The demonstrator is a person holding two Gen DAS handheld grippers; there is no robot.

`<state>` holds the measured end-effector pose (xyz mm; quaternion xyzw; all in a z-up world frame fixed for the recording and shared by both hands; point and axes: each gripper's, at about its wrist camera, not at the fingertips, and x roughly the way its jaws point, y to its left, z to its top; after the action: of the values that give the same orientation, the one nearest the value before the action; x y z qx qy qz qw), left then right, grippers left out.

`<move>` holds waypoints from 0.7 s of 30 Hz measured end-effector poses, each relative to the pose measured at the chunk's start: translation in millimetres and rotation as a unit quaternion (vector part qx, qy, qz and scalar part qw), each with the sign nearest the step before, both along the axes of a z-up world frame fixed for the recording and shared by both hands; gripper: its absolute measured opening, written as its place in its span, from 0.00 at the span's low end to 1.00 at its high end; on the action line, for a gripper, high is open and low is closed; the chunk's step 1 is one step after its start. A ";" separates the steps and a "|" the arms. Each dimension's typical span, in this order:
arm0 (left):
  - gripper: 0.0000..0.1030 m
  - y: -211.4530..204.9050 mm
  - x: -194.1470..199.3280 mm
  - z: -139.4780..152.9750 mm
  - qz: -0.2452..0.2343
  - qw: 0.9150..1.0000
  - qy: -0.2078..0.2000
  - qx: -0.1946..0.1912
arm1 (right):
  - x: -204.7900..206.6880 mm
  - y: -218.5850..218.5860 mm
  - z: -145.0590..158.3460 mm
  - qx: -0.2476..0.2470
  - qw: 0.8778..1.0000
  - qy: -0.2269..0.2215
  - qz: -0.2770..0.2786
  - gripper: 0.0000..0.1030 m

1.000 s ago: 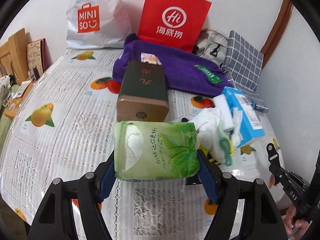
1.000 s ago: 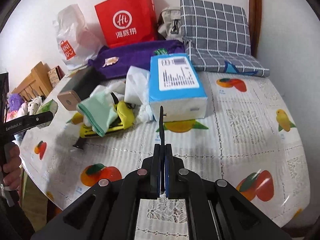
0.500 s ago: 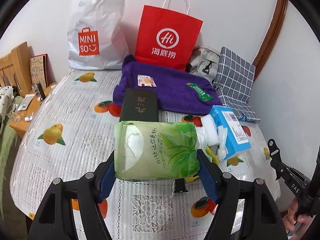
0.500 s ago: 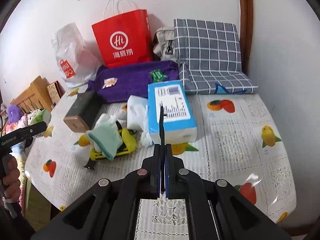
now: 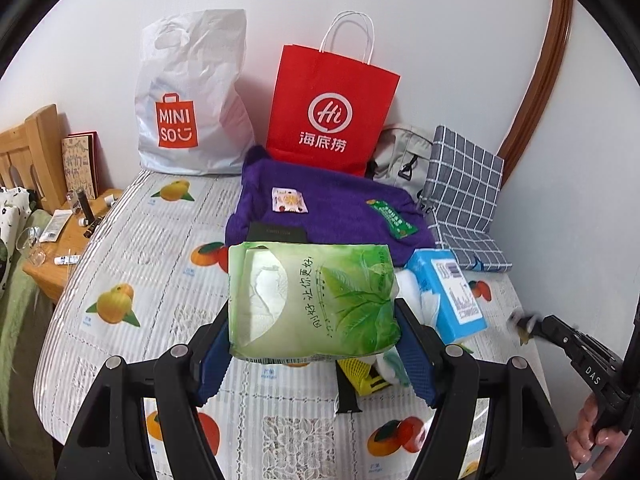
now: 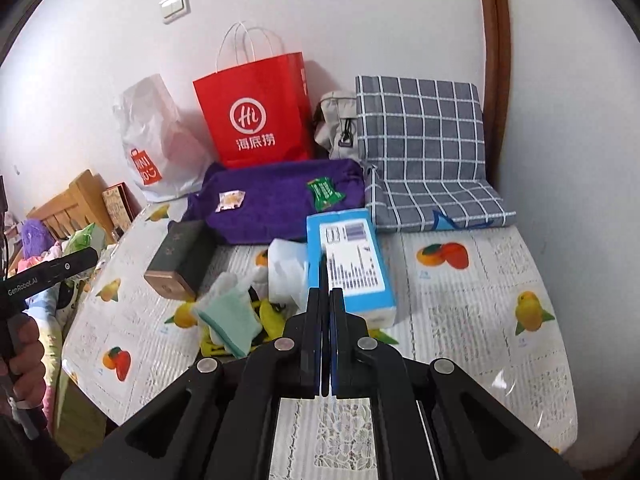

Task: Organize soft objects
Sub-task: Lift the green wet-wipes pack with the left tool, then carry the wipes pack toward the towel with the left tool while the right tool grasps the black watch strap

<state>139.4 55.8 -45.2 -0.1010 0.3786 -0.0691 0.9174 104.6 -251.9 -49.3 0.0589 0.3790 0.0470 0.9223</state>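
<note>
My left gripper is clamped on the green tissue pack, its 2 blue-padded fingers pressing the pack's short ends. The pack hangs in the air above the table, over the near middle of the fruit-print cloth, its leaf print facing my camera.

Just to its right, on the table, lies the blue tissue pack, label side up, with loose white tissues bunched against its left side. Nearer the front edge, a pale green cloth rests on top of a yellow thing that I cannot identify. Left of those lies a dark box on its side.

My right gripper floats over the table's front edge with its 2 fingers pressed together, nothing between them.

Toward the back edge a purple towel is spread out, with 2 small packets lying on it. Behind it, against the wall, stand a red paper bag and a white plastic bag. A grey checked cushion fills the back right corner, touching a grey pouch beside the red bag.
</note>
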 end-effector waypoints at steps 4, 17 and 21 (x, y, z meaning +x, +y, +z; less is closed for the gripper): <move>0.70 0.4 6.5 6.5 0.001 1.000 -0.008 0.001 | 8.0 -0.3 10.4 0.004 1.000 -0.013 0.000 0.03; 0.70 -7.1 28.6 -22.9 -0.007 1.000 0.030 0.004 | 36.9 -7.3 -59.3 0.023 0.997 0.075 0.021 0.05; 0.70 -8.5 32.8 -34.7 -0.006 0.999 0.045 0.008 | 37.3 1.7 -83.4 0.016 0.995 0.083 0.046 0.46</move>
<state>172.1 47.3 -79.9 -0.0947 0.4204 -0.0667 0.8999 141.9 -250.2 -132.7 0.0594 0.4561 0.0902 0.8833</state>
